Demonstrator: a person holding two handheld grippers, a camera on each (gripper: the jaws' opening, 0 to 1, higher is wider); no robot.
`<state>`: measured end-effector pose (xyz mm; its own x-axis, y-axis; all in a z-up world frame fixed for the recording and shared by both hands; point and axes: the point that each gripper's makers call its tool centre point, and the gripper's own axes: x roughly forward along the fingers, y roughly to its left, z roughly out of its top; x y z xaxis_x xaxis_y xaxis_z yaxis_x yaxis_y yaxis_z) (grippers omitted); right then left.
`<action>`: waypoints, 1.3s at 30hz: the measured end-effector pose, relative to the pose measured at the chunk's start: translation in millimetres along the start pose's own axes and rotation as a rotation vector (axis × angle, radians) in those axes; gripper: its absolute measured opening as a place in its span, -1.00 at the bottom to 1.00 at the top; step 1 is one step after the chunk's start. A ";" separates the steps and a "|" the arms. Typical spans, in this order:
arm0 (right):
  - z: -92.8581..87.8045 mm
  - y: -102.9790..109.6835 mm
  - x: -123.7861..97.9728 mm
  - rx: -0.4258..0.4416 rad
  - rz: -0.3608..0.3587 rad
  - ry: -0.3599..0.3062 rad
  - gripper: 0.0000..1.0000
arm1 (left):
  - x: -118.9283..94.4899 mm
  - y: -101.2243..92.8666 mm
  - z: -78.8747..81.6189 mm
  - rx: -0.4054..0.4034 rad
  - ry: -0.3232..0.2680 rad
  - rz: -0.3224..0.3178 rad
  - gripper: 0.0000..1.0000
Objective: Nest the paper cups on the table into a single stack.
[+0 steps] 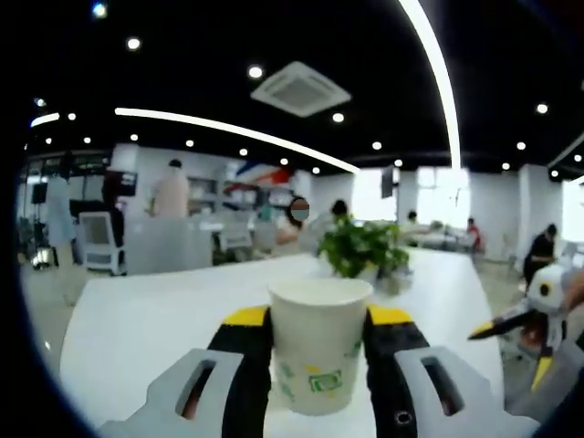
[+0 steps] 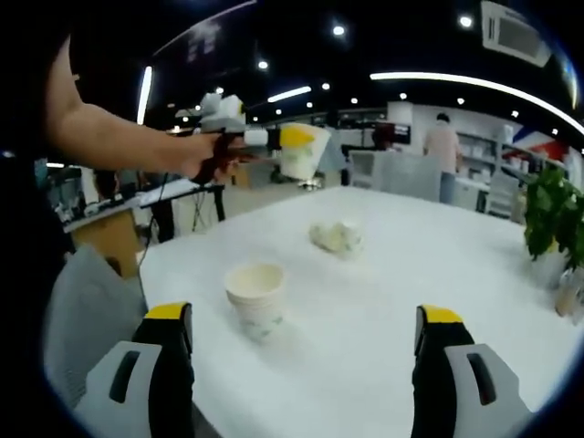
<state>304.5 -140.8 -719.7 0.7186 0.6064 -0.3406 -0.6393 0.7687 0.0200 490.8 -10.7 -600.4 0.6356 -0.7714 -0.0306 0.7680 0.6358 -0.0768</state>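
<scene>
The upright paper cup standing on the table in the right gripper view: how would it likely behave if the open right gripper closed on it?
The upright paper cup looks thin-walled and seems empty, so probably very light and easily crushed by a firm squeeze. Standing free on the smooth white table, it would likely slide or tip if nudged off-centre. Its tapered shape may let it slip upward between the right gripper jaws.

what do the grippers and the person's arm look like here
Both grippers share a build: pale grey moulded bodies with slotted cut-outs, black jaws and yellow tips. It shows on the left gripper and the right gripper. From the side, the left gripper's body is white, with a black and red handle. The person's forearm is bare, no sleeve.
</scene>
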 end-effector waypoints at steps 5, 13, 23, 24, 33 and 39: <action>1.9 2.9 -0.3 -0.004 0.006 -0.005 1.00 | -8.3 -14.2 0.9 0.004 -0.010 -0.007 -0.24; 1.4 10.4 -0.8 -0.006 0.020 -0.012 1.00 | -18.2 -30.8 2.2 0.003 -0.027 -0.015 -0.24; 2.9 13.3 -1.9 -0.009 0.028 -0.019 1.00 | -25.8 -54.5 3.0 0.030 -0.036 -0.037 -0.24; 3.0 13.7 -2.0 -0.009 0.029 -0.020 1.00 | -26.2 -56.1 2.7 0.035 -0.035 -0.040 -0.24; 2.1 17.3 -3.1 -0.003 0.030 -0.025 1.00 | -34.0 -73.5 0.5 0.041 -0.033 -0.061 -0.25; 0.4 18.1 -3.7 0.000 0.029 -0.023 1.00 | -38.5 -84.7 3.2 0.030 -0.048 -0.079 -0.24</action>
<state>290.4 -129.0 -717.7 0.7057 0.6331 -0.3180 -0.6602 0.7506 0.0293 401.5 -34.8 -589.5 0.5752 -0.8177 0.0218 0.8176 0.5738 -0.0472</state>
